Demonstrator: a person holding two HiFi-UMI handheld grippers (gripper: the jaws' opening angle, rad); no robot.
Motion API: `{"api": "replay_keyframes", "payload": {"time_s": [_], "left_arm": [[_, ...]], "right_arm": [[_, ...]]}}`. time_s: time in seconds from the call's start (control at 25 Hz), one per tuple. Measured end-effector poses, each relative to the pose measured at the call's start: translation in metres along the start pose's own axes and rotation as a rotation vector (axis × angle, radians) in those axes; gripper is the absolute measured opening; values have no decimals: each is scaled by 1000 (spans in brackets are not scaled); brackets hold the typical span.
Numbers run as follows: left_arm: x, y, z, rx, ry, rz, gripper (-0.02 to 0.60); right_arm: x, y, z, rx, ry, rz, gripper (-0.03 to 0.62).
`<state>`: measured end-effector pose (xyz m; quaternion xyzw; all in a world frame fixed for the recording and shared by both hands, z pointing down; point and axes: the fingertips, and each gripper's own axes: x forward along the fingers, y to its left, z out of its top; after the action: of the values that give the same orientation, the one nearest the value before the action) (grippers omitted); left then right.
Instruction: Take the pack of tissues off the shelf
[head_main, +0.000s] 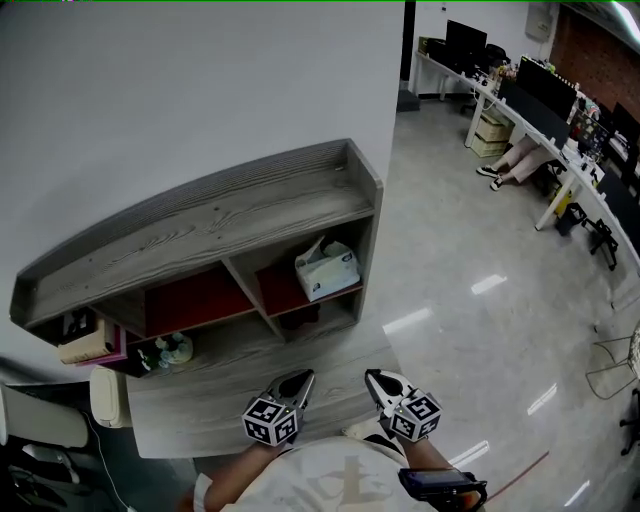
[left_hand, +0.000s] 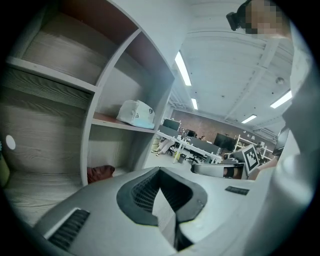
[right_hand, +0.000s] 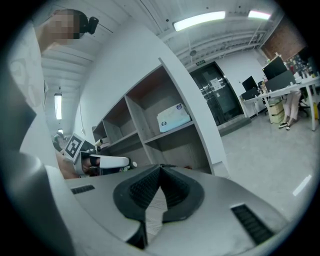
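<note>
The pack of tissues (head_main: 327, 269), white with a light blue band, lies on the upper right shelf of a grey wooden shelf unit (head_main: 230, 215). It also shows in the left gripper view as the pack (left_hand: 136, 114) and in the right gripper view as the pack (right_hand: 173, 117). Both grippers hover low over the unit's grey base board, well short of the pack. My left gripper (head_main: 303, 379) is shut with nothing in it, pads meeting (left_hand: 162, 200). My right gripper (head_main: 373, 378) is shut and empty too (right_hand: 159, 192).
A dark red bundle (left_hand: 100, 173) sits in the bottom right compartment under the tissues. A box (head_main: 85, 345) and a bottle (head_main: 172, 350) fill the lower left compartment. White furniture (head_main: 45, 415) stands left. Desks with monitors (head_main: 540, 95) and a seated person (head_main: 515, 165) are far right across the glossy floor.
</note>
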<state>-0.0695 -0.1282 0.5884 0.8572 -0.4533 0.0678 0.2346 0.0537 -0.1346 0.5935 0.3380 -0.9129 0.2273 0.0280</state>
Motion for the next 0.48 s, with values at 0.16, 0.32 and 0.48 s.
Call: {"api": "replay_keyframes", "payload": {"time_s": [0.16, 0.32, 0.48], "left_arm": [[6, 7, 3, -4, -4, 37, 14], [9, 15, 10, -8, -17, 89, 14], [12, 21, 20, -10, -39, 126, 14]], "right_arm": [[12, -9, 6, -8, 10, 33, 5], [24, -15, 12, -18, 22, 73, 5], [34, -20, 16, -28, 30, 115, 5]]}}
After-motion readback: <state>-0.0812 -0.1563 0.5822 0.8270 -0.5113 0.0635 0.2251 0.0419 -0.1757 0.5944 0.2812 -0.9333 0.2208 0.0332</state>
